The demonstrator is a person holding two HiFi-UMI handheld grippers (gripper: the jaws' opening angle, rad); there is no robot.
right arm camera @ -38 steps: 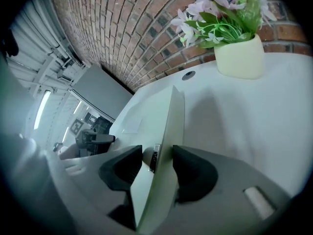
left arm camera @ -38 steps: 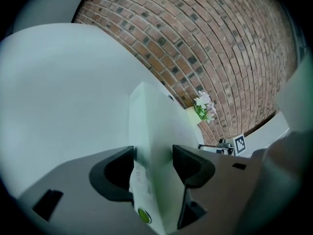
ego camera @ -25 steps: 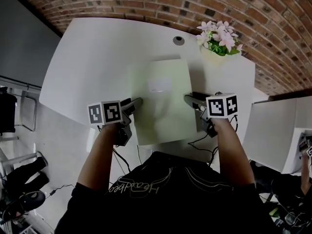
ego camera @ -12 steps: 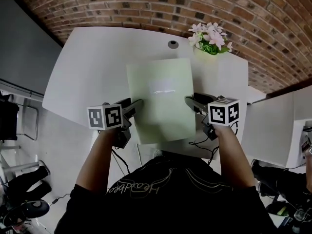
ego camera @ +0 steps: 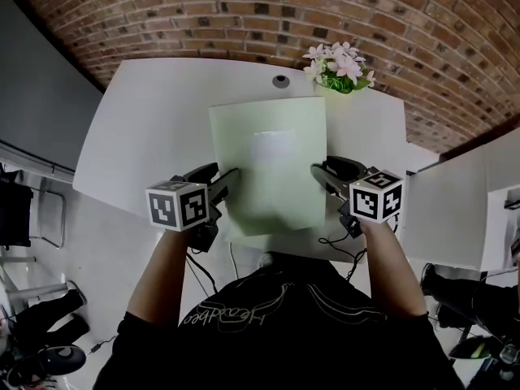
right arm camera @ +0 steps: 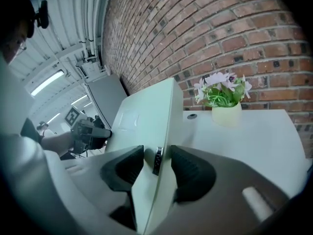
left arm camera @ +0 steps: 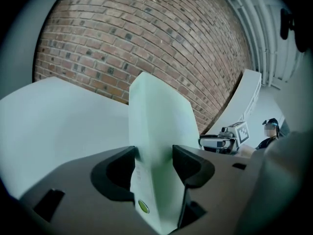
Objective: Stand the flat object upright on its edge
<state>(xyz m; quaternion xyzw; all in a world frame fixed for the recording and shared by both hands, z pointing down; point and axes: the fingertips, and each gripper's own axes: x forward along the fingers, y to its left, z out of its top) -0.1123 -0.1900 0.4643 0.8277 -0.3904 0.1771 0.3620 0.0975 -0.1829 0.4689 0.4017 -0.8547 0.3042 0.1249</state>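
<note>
Currently held: pale green flat rectangular panel with a white label (ego camera: 268,165), pinched at both side edges, near its lower end.
Left gripper (left arm camera: 152,160): jaws closed onto the panel's left edge, a pad on each face, panel filling the gap. Side grip leaves the bottom edge free to land.
Right gripper (right arm camera: 156,163): jaws clamped on the right edge, mirroring the left. Opposed grips likely there to stop the wide sheet twisting or flopping.
Panel pose: raised, broad face turned towards the head view; both gripper views show it rising steeply from the jaws. Not lying flat.
Panel location: over the middle of the white table (ego camera: 154,112), between the two grippers. Cannot tell if its lower edge touches the tabletop.
Step judged: tipping up and setting down on the edge; letting go not yet due.
Risk: thin edge, so probably topples once both grips ease off.
Far table: pale pot of pink and white flowers (ego camera: 337,67) just past the panel's top right corner, apart from it; small round grommet (ego camera: 280,80) close to the top edge.
Backdrop: red brick wall (ego camera: 244,15).
</note>
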